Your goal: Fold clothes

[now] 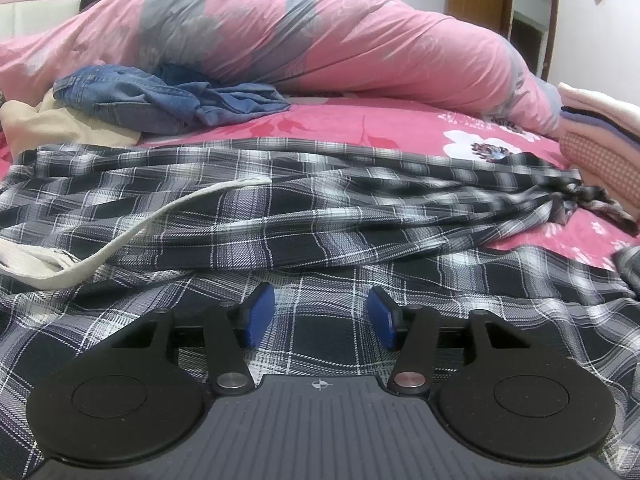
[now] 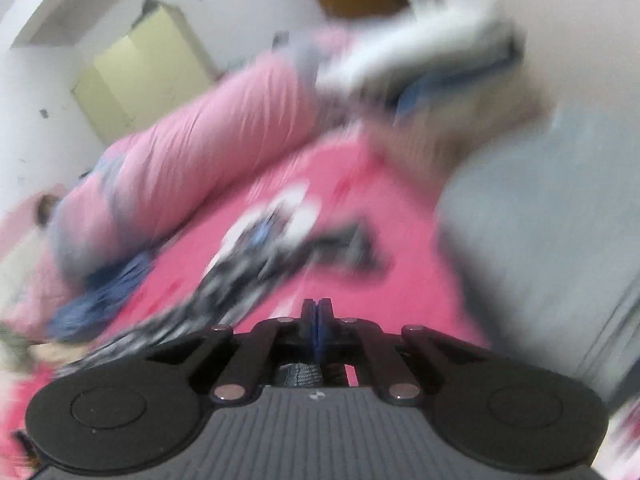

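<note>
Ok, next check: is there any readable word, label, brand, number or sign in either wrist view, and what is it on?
None: no words, brands or numbers can be read in either view.
The left gripper body carries only a small crosshair mark, no text.
The plaid garment shows no tag or print.
The right wrist view is motion-blurred; the right gripper has a similar small mark, too blurred to read.

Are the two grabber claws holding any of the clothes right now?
No. The left gripper stands open over the plaid garment, pinching nothing. The right gripper is shut, with no cloth visible between its pads.
</note>
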{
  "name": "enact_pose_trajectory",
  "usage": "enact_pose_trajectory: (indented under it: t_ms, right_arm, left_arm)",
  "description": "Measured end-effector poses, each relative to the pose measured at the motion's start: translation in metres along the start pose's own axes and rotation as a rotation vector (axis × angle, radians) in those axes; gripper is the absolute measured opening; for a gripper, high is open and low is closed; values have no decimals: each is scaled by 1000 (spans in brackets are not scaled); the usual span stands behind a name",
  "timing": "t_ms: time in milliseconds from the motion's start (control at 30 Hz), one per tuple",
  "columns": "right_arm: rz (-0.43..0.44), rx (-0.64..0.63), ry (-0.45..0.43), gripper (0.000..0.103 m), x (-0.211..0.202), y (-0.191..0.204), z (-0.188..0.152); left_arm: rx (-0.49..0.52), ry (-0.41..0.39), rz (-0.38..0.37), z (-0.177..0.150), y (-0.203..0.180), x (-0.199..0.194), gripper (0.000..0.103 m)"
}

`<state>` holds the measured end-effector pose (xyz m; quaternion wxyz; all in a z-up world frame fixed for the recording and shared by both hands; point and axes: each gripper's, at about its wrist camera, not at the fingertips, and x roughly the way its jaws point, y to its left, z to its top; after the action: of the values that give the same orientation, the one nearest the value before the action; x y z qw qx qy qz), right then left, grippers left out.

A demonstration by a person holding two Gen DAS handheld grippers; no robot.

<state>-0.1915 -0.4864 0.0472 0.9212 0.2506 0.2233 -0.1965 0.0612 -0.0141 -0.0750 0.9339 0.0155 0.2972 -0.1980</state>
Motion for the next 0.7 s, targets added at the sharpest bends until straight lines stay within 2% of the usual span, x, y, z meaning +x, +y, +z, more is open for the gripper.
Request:
enact_pose_trajectory:
  t_ms: [33, 100, 300, 433, 500, 567, 600, 633, 700]
  right_arm:
    - [-45, -44, -43, 0, -5, -3, 13]
    - [-118, -78, -72, 0, -5, -14, 29]
    - [-291, -121, -55, 0, 23, -55, 41]
    - [-221, -8, -34, 2, 12, -62, 23]
    - [-107, 22, -14, 4, -7, -48, 4]
    - [-38, 1, 38, 24, -18, -26, -20]
    - [-15, -11, 69, 48, -20, -17, -33]
    - [9, -23, 99, 58, -23, -8, -47]
    - [34, -60, 149, 59, -23, 8, -70]
  left_arm:
    - [0, 0, 0, 0, 0, 0, 52]
    - [1, -1, 1, 0, 0, 0, 52]
    - [9, -1, 5, 0, -1, 0, 52]
    - [10, -1, 6, 0, 0, 0, 52]
    - [12, -1, 6, 0, 0, 0, 52]
    - [12, -2, 6, 0, 0, 0, 52]
    - [12, -2, 7, 0, 0, 0, 52]
    - [12, -3, 7, 0, -1, 0, 52]
    - [12, -3, 7, -1, -1, -1, 52]
